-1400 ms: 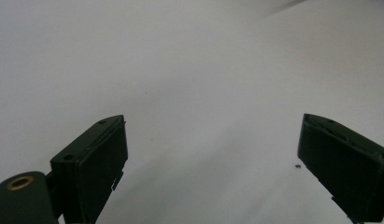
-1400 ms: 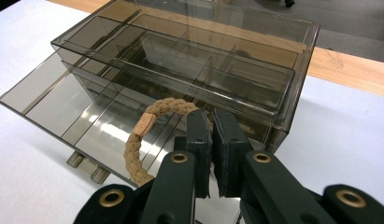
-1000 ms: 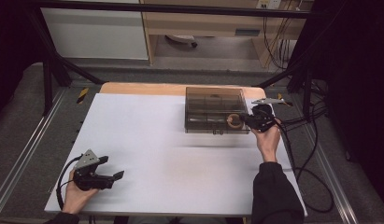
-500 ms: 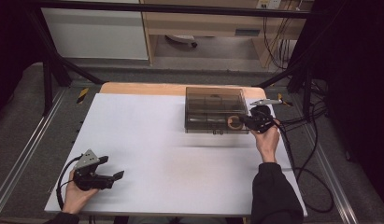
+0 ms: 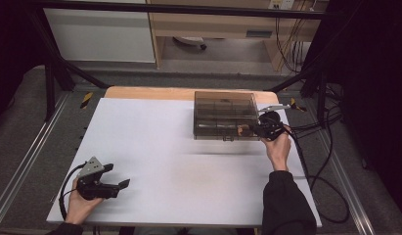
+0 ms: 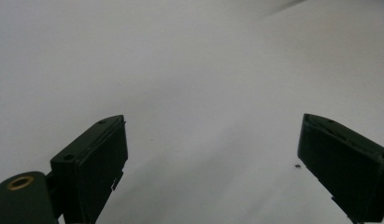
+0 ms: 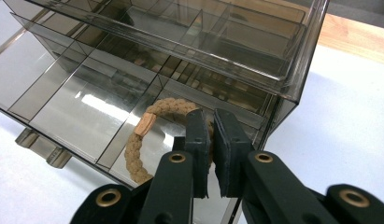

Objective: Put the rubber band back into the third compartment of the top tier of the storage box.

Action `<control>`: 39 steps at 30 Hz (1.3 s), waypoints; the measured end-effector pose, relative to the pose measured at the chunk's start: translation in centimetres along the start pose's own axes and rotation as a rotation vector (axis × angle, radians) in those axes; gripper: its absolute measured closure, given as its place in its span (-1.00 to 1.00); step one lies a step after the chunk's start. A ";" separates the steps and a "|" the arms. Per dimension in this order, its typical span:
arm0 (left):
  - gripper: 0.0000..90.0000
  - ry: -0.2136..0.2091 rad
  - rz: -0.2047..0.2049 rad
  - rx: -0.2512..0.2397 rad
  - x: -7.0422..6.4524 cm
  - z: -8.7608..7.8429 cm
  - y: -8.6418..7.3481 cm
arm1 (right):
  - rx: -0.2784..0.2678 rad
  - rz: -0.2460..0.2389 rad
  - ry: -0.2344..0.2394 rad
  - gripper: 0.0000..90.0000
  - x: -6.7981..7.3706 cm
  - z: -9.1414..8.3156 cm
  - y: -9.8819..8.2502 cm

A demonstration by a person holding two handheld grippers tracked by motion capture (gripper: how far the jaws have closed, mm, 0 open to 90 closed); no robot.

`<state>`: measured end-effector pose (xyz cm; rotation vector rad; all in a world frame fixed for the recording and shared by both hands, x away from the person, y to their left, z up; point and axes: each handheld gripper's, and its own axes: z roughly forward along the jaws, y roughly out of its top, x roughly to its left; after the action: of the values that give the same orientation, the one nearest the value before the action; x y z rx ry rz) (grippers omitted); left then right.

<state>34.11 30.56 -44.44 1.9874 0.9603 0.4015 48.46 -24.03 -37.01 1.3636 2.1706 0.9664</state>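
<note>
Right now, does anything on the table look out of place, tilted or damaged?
Nothing stands out. The smoky drawer box sits square on the white table, one drawer pulled out, and the right claw holds a braided tan bracelet over it. No spill or damage shows.

A white table top (image 5: 189, 161) runs wide and bare across the middle, and a strip of pale wood (image 5: 149, 93) shows along its far edge. Past that edge there's a white cabinet front (image 5: 100, 36) on the left and a wooden shelf unit (image 5: 213, 24) beside it. Black frame bars (image 5: 56, 68) angle down at the far corners. Loose black cables (image 5: 330, 147) trail off the right edge onto grey floor (image 5: 22, 147). Yellow-and-black tape marks (image 5: 86, 99) sit off the far left corner.
</note>
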 end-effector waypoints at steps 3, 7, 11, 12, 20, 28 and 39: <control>-0.82 0.000 -0.001 0.000 0.0 0.0 0.0 | -0.006 -0.003 0.004 0.83 0.1 0.0 0.0; -0.82 0.000 -0.001 0.000 0.0 0.0 0.0 | -0.037 -0.007 0.016 0.67 0.1 -0.3 0.0; -0.82 0.001 -0.002 0.001 0.0 0.0 0.0 | -0.078 -0.001 0.039 0.53 0.2 -1.0 0.0; -0.82 0.001 -0.002 0.001 0.0 0.0 0.0 | -0.088 -0.001 0.044 0.48 0.3 -1.2 -0.1; -0.82 0.002 0.001 0.005 0.0 0.0 0.0 | -0.139 0.006 0.098 -0.08 0.5 -2.7 -0.6; -0.82 0.002 -0.003 0.005 0.0 0.1 0.0 | -0.168 -0.003 0.136 -0.72 1.2 -3.5 -1.4; -0.82 0.000 -0.001 0.011 0.0 0.1 0.0 | -0.210 0.014 0.167 -0.99 1.8 -4.8 -2.9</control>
<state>34.16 30.47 -44.56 1.9967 0.9653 0.3959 42.78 -24.86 -35.82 1.2393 2.1067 1.3152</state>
